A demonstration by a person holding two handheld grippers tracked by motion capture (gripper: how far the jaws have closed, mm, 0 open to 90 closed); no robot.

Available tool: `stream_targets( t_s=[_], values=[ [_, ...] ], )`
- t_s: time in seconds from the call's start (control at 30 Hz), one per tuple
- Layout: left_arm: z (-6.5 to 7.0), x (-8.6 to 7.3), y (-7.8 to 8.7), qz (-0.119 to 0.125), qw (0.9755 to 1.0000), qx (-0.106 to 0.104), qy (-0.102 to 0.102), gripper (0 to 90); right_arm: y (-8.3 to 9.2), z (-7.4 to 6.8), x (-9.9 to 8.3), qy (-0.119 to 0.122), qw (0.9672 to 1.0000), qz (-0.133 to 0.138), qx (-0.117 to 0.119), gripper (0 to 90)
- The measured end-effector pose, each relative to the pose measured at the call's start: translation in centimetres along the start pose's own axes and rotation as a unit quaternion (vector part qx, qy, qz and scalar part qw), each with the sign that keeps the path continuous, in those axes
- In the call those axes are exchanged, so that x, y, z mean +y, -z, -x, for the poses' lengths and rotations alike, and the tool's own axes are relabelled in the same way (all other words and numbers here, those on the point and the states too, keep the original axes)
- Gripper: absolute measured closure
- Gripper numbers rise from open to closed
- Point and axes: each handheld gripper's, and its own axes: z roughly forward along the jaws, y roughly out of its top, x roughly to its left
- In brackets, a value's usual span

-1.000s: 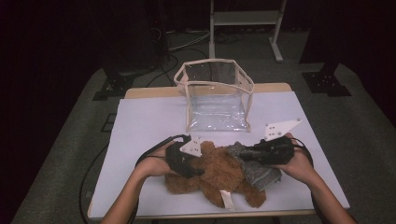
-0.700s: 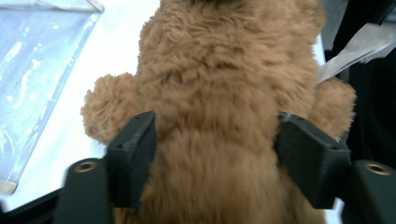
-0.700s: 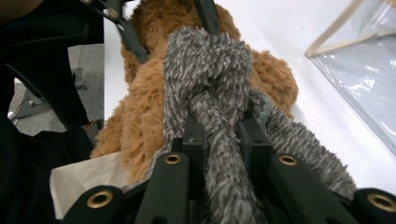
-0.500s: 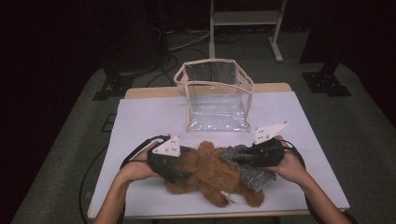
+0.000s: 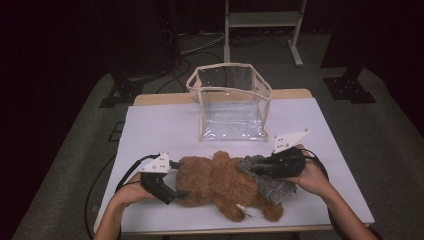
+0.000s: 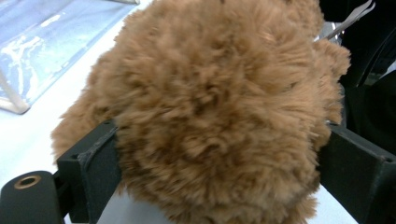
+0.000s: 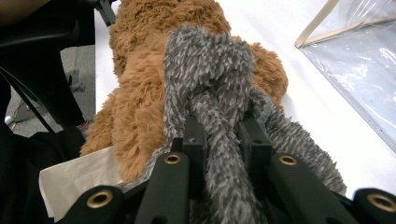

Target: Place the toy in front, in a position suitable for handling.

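Teddy bear [image 5: 220, 185], brown plush, lay on its side on the white worktop [image 5: 165, 130], near the clear bag [image 5: 232, 102]. Left gripper [image 5: 176, 179]: fingers wide, just opened, straddling the bear's head without pressing. Right gripper [image 5: 256, 169]: fingers clamped on the grey knitted garment [image 7: 215, 93] on the bear.

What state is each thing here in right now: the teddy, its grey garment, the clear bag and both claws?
Teddy bear: lying flat on the table, head between the left claw's jaws.
Grey garment: partly on the bear, bunched, pinched by the right claw.
Clear bag: upright, top open.
Left claw: jaws just opened wide around the head.
Right claw: shut on the garment.
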Motion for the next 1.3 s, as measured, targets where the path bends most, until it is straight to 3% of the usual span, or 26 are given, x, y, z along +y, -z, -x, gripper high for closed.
stream_targets(
  t_s=[0.07,0.17,0.23,0.5,0.7,0.93,1.2,1.3],
  values=[
    [0.1,0.2,-0.6,-0.006,1.0,0.001,-0.001,10.1,0.0,0.1,-0.1,-0.003,1.0,0.004,0.002,75.1],
    [0.1,0.4,-1.1,-0.006,1.0,0.006,-0.001,28.7,0.2,0.3,-0.4,-0.008,0.9999,0.012,0.004,75.1],
    [0.2,0.7,-1.5,-0.002,1.0,0.003,-0.002,33.7,0.4,0.4,-0.6,-0.014,0.9997,0.018,0.005,75.0],
    [0.0,3.1,-3.6,-0.001,0.9998,-0.003,-0.019,35.6,2.1,0.9,-1.2,-0.026,0.9994,0.023,0.004,75.1],
    [-0.2,4.9,-5.5,-0.006,0.9995,-0.012,-0.03,35.5,3.5,1.3,-1.9,-0.035,0.9992,0.018,-0.01,75.1],
    [0.7,4.7,-4.1,-0.026,0.9988,-0.004,-0.042,35.4,2.9,0.7,-1.8,-0.015,0.9997,0.006,-0.019,75.1],
    [1.9,2.5,-1.8,-0.033,0.9992,0.001,-0.025,35.4,0.3,0.0,-0.9,-0.003,0.9998,0.005,0.017,75.3],
    [1.5,2.5,-0.9,-0.027,0.9994,0.011,-0.016,32.7,-0.4,-0.6,-0.7,0.009,0.9996,-0.003,0.027,75.4]
  ],
)
